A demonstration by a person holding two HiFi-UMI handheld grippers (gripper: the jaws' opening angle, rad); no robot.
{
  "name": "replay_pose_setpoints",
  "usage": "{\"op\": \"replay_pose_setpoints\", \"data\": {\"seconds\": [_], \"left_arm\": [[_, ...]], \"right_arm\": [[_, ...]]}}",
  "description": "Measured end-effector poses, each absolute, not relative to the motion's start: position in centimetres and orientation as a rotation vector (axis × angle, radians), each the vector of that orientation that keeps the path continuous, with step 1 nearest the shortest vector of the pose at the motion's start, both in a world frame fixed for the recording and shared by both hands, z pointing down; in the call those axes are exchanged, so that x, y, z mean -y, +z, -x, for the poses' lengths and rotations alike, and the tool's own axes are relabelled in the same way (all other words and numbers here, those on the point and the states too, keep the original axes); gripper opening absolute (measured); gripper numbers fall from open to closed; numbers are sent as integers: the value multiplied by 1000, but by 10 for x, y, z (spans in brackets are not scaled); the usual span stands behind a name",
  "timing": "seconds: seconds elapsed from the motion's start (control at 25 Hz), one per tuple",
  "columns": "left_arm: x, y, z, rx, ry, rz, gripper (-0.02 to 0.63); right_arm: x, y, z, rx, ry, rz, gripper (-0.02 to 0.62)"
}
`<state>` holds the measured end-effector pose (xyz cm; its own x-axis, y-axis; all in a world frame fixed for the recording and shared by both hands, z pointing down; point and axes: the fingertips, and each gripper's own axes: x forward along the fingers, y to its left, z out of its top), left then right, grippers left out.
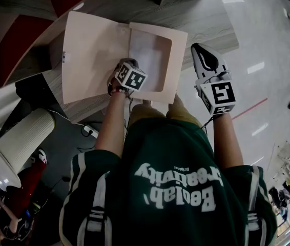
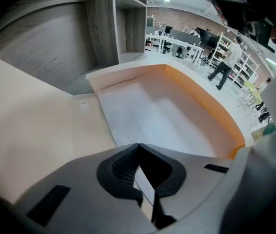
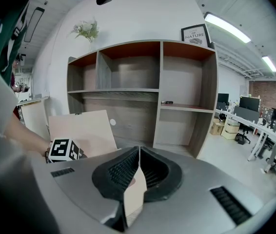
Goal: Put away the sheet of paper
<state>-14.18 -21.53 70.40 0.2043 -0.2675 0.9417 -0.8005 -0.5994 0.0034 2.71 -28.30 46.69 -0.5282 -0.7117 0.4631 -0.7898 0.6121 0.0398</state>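
A pale pink folder (image 1: 94, 55) lies open on the grey wood desk (image 1: 206, 14). The white sheet of paper (image 1: 150, 53) sits in its right half, framed by the folder's rim. My left gripper (image 1: 126, 68) hovers over the folder's near middle, jaws shut. In the left gripper view the tips (image 2: 138, 145) meet above the sheet (image 2: 152, 116), with the orange-lined rim (image 2: 206, 101) beyond and the left flap (image 2: 35, 121) beside it. My right gripper (image 1: 197, 47) is in the air just right of the folder, shut (image 3: 139, 149), facing the folder (image 3: 82, 128).
An open wooden shelf unit (image 3: 160, 96) stands behind the desk. The desk's curved edge runs close to the folder's right side, with white floor (image 1: 257, 45) beyond. A white ribbed cylinder (image 1: 22, 137) is at the lower left. People stand far off (image 2: 226, 62).
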Motion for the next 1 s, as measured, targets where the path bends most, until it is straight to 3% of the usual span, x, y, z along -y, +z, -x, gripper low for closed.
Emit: {"op": "replay_pose_setpoints", "data": {"seconds": [1.0], "left_arm": [[213, 632, 139, 1150, 1239, -2005, 18]], "right_arm": [[267, 420, -14, 2494, 191, -1175, 37]]}}
